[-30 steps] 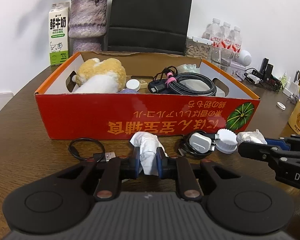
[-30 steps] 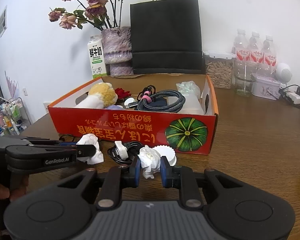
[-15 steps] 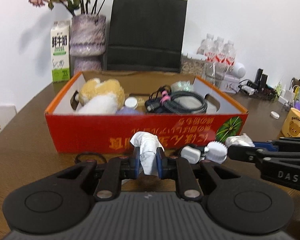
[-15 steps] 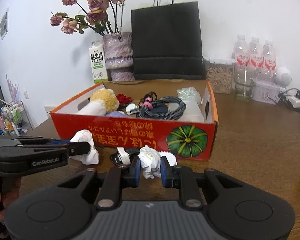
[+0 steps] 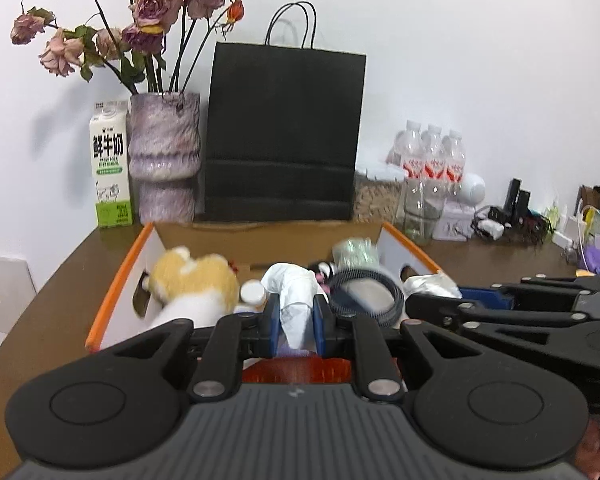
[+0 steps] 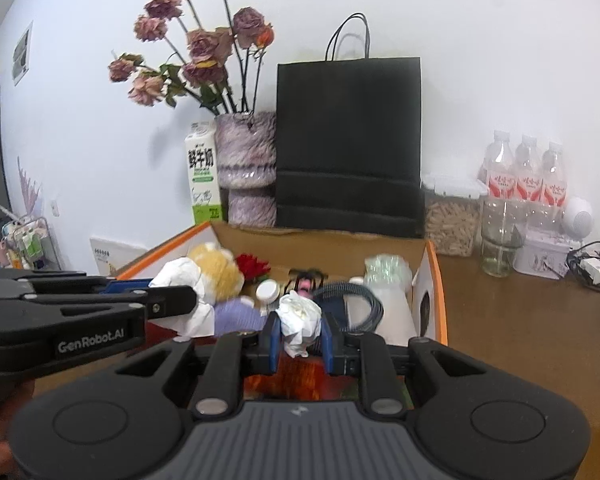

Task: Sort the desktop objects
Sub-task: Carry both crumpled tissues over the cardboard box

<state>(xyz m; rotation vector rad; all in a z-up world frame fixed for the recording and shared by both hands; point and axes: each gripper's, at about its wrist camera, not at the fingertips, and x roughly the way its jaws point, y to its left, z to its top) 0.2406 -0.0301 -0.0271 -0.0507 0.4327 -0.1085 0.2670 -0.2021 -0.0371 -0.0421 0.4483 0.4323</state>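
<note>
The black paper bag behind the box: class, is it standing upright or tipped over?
Upright. The black paper bag stands straight behind the box, with its handles pointing up.

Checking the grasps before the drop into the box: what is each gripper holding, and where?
Each holds a crumpled tissue. The left gripper pinches the left tissue at its lower half; the right gripper squeezes the right tissue around its middle.

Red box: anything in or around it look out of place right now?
Yes. Each tongs pinches a crumpled tissue, left and right, above the red box. It holds keepable items: plush toy, coiled cable. Trash there looks odd.
</note>
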